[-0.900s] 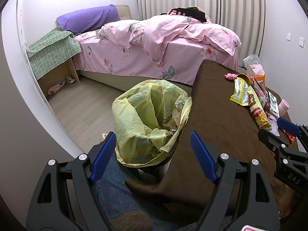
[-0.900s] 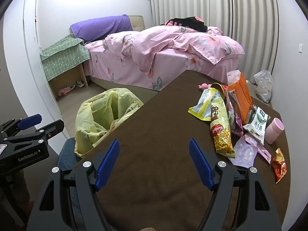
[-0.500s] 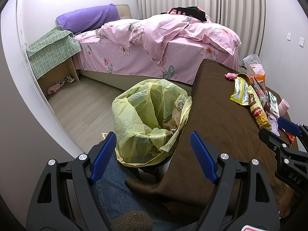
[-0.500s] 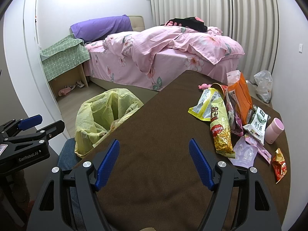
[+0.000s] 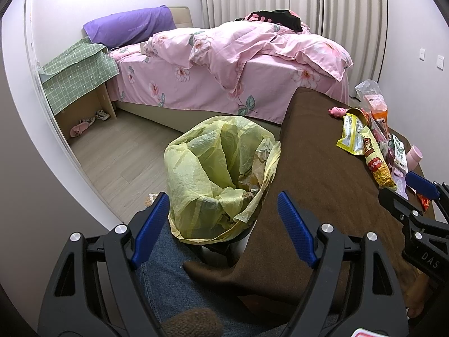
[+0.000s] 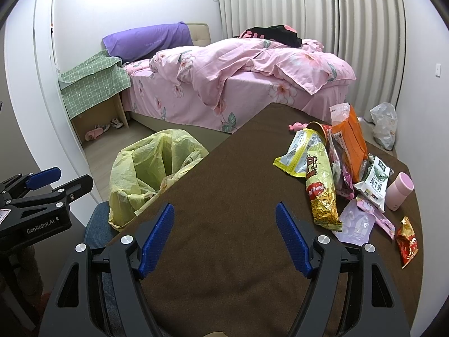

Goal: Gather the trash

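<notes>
Hovering with jaws spread wide and nothing between them, the right gripper (image 6: 224, 238) hangs over the bare near stretch of the brown tablecloth (image 6: 224, 185), tilted downward as though sizing up the litter ahead. The left gripper (image 5: 221, 227) is just as wide and empty, aimed over the person's denim-clad knee (image 5: 168, 275) toward the bin. That split looks deliberate: one tool faces the trash, the other faces where it goes.

The waste bin with its yellow-green liner (image 5: 221, 168) stands on the floor just beside the table's left edge, mouth open and some crumpled rubbish already inside, so a wrapper need only be carried across the cloth and dropped.

The trash itself lies well off to the right side of the table. Nearest is a long yellow snack packet (image 6: 321, 191), overlapping a yellow-edged silvery wrapper (image 6: 299, 151). Beside them sit a white milk pouch (image 6: 374, 182), a pale lilac plastic tray (image 6: 356, 221), a small red foil wrapper (image 6: 407, 241) and an upright orange bag (image 6: 350, 140). A pink cup (image 6: 398, 191) stands among them; whether it counts as trash I cannot tell.

Beyond the table lies a bed with pink floral bedding (image 6: 238, 75).
</notes>
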